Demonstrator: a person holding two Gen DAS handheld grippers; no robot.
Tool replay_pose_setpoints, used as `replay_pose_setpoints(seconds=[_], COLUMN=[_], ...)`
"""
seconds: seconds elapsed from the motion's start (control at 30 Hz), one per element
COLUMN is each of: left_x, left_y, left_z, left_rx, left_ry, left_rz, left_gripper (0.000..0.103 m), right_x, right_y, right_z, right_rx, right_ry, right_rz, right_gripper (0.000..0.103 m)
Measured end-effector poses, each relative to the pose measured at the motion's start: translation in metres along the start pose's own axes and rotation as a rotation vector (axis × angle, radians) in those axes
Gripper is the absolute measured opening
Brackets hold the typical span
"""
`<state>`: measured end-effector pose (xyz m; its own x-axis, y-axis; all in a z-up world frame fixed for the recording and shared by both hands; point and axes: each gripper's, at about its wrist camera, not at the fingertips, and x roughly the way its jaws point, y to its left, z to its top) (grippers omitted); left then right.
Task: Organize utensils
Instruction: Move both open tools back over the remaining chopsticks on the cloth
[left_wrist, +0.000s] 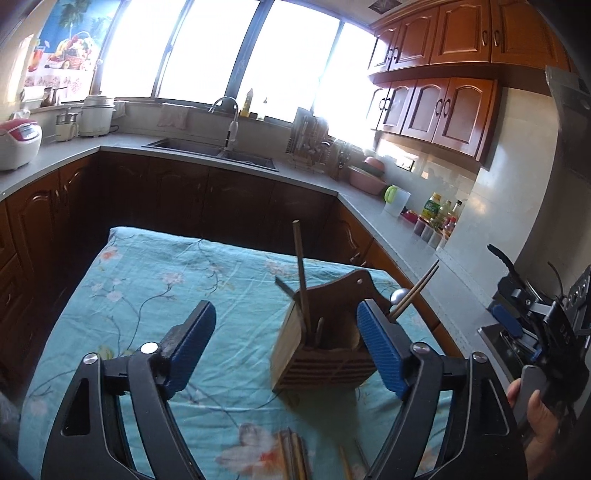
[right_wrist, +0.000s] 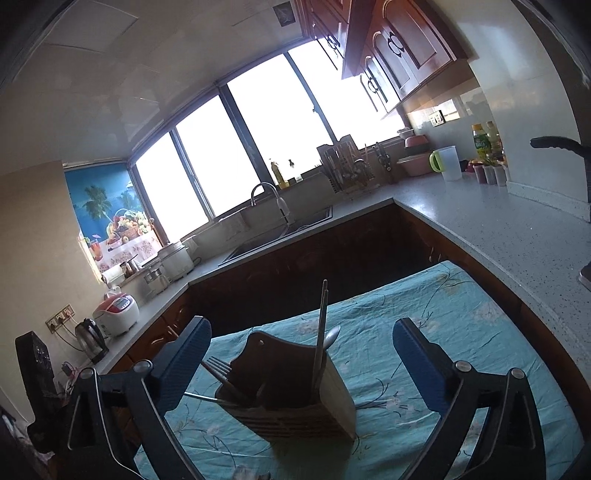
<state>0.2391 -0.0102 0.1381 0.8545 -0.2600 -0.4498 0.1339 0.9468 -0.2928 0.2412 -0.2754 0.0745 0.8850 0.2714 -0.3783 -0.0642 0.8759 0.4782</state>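
A wooden utensil holder (left_wrist: 321, 354) stands on the teal flowered tablecloth (left_wrist: 177, 295). It holds chopsticks (left_wrist: 301, 273), a spoon (left_wrist: 400, 295) and more chopsticks leaning right. In the right wrist view the holder (right_wrist: 295, 398) holds chopsticks (right_wrist: 322, 332), a spoon (right_wrist: 332, 338) and a fork (right_wrist: 219, 367). Several loose chopsticks (left_wrist: 293, 456) lie on the cloth near the bottom edge. My left gripper (left_wrist: 286, 332) is open and empty, above the table beside the holder. My right gripper (right_wrist: 301, 349) is open and empty, wide around the holder from above. It also shows in the left wrist view (left_wrist: 517, 317).
A grey L-shaped counter (left_wrist: 413, 236) runs around the table, with a sink (left_wrist: 210, 151), a dish rack (left_wrist: 310, 144), a pink basin (left_wrist: 364, 179), bottles (left_wrist: 441, 218) and rice cookers (left_wrist: 16, 142). Dark cabinets stand below and a kettle (right_wrist: 90, 339) at left.
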Motion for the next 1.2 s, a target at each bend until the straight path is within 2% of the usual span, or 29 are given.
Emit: replay_pose_setpoints(seconds=[0.27,0.57,0.83,1.2], left_x=[-0.028,-0.046,-0.044,-0.029], left_y=[0.020,0.033,0.039,0.043], left_z=[-0.033,-0.072,-0.105,-0.139], left_rx=[-0.043,-0.052,-0.028,-0.021], left_ry=[0.034,0.096,0.176,0.296], left_rz=[0.026,0.054,0.084,0.103], left_gripper=[0.083,0.083,0.083,0.083], right_x=[-0.028,-0.050,-0.066,-0.060], right_y=[0.002,0.000,-0.008,-0.002], right_z=[-0.032,-0.074,-0.110,-0.145], right_rx=[0.011,0.018,0.017,-0.039], right_ry=[0.030,0.104,0.163,0.265], right_rz=[-0.007,-0.032,-0.072,-0.110], right_gripper=[0.101,0.101,0.101,0.101])
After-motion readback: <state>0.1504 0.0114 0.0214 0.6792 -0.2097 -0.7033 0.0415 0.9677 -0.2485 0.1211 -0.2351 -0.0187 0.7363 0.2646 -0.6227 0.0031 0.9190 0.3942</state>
